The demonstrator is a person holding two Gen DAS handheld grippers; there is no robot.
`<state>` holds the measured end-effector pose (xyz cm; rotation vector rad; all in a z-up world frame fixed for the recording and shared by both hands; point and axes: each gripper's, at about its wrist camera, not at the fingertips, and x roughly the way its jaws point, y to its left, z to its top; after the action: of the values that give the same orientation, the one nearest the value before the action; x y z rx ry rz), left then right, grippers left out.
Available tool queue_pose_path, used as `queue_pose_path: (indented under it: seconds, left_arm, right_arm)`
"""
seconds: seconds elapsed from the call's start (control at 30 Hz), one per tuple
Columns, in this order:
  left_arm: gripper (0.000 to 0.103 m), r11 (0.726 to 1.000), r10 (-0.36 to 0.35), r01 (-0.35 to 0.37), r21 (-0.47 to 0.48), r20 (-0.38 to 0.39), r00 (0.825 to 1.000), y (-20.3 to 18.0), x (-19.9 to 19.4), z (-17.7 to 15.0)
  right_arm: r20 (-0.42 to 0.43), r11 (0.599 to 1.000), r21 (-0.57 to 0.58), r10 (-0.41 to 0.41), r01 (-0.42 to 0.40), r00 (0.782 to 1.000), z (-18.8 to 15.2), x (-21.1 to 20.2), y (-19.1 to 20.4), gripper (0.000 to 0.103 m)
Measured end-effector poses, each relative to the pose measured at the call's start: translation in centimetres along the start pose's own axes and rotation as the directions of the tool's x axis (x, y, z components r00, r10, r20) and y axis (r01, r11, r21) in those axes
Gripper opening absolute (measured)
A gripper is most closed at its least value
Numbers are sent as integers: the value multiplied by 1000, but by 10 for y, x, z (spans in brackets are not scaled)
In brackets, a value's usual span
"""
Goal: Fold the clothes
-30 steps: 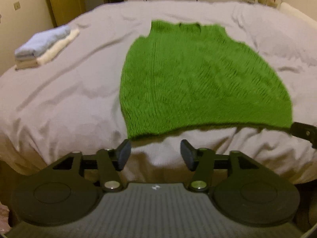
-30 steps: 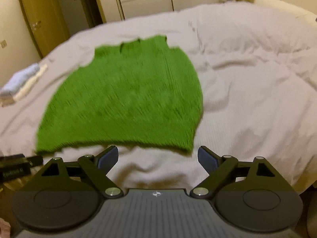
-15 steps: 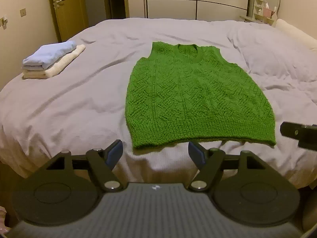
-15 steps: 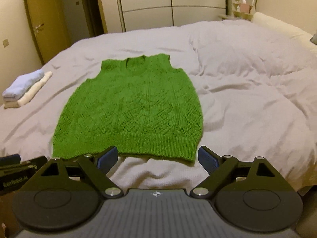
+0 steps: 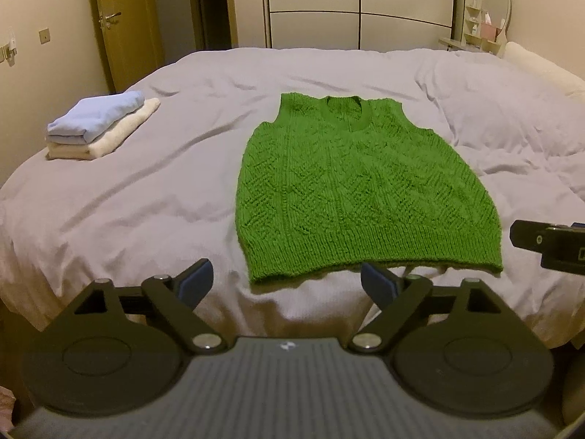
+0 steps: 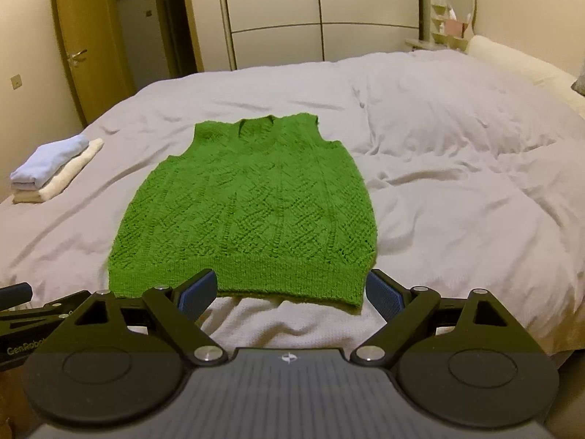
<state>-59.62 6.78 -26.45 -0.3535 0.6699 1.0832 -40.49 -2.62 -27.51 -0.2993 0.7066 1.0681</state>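
One green knitted vest [image 5: 365, 190] lies flat on the bed [image 5: 153, 205], front up, neck hole pointing away and ribbed hem toward the near edge. Spread like this, without bunching, it looks ready for a first fold, since both lower corners are exposed and easy to reach. It sits around the middle of the grey duvet, with bare cover on both sides that leaves room to turn a side inward.

Two grippers face it from the foot of the bed. In its own camera, the left gripper [image 5: 286, 281] has its jaws spread wide and nothing between them, lined up with the hem's left corner. The right gripper [image 6: 290, 290] is likewise released and empty, its blue pads [image 6: 197, 291] framing the hem toward the right corner. Neither appears to touch the fabric, though the wide lens makes the gap hard to judge. This matched stance suggests each hand is about to take one hem corner.

Two folded items make one stack [image 5: 98, 128] well to the left, near the bed's edge: a pale blue piece on top of a cream one. That is probably the finished pile, kept well apart from the working area. A pillow [image 6: 526, 62] rests at the far right, and a door [image 5: 120, 25] stands behind the stack.
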Motion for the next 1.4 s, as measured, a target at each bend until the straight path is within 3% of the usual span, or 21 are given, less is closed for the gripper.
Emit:
queue_pose_path:
  seconds: [0.23, 0.27, 0.3, 0.97, 1.4]
  left_arm:
    - [86, 1000, 3, -3, -3, -22, 1000, 3, 11, 4]
    - [87, 1000, 2, -2, -3, -26, 1000, 3, 13, 4]
    - [87, 1000, 0, 0, -3, -30, 1000, 3, 15, 5]
    - [87, 999, -14, 19, 35, -139, 990, -8, 98, 28]
    - [87, 998, 2, 7, 63, -140, 990, -5, 132, 56]
  right_arm:
    - [-18, 1000, -10, -5, 5, 1000, 3, 9, 5, 91]
    - [-22, 1000, -11, -6, 6, 1000, 4, 11, 5, 93]
    - [-23, 1000, -12, -7, 7, 1000, 4, 13, 6, 103]
    - [-137, 999, 5, -46, 47, 990, 24, 94, -5, 103]
    - [-164, 999, -2, -52, 52, 985, 43, 136, -10, 103]
